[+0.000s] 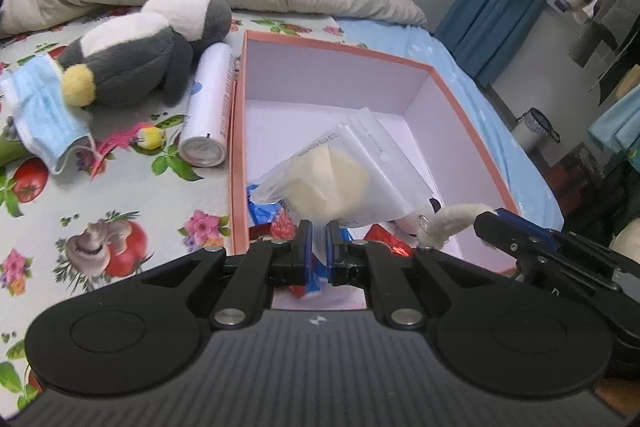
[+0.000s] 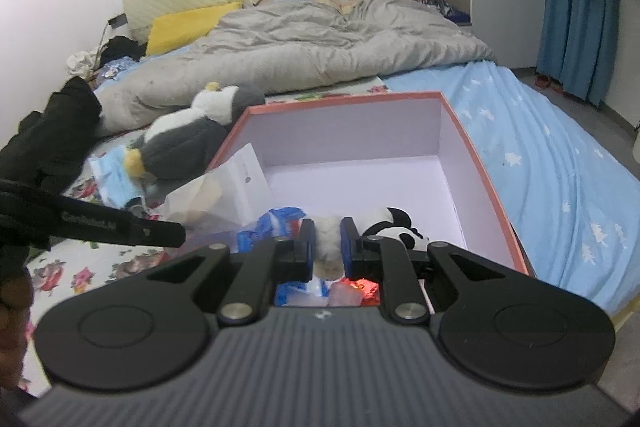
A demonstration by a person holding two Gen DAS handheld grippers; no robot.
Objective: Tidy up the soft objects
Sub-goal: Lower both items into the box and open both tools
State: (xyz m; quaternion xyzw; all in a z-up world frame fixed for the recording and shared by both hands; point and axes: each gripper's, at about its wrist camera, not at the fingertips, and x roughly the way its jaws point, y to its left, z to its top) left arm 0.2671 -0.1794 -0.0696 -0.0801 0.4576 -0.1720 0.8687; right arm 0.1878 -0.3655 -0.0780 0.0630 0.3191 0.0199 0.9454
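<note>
1. Progress: partly done. My left gripper point(image 1: 319, 239) is clamped on a clear plastic pouch point(image 1: 352, 167) above the pink box point(image 1: 236, 131); my right gripper point(image 2: 327, 241) is clamped on a white fluffy toy part point(image 2: 328, 247) over it.
2. Remaining: the penguin plush point(image 1: 136, 55) and face mask point(image 1: 44, 107) lie on the bed at 10 o'clock of the box.
3. Box contents: blue and red wrappers point(image 2: 280, 227) and a small panda toy point(image 2: 394, 227), at its near end.

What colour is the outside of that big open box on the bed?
Salmon pink outside, white inside; the box shows best in the left wrist view.
</note>
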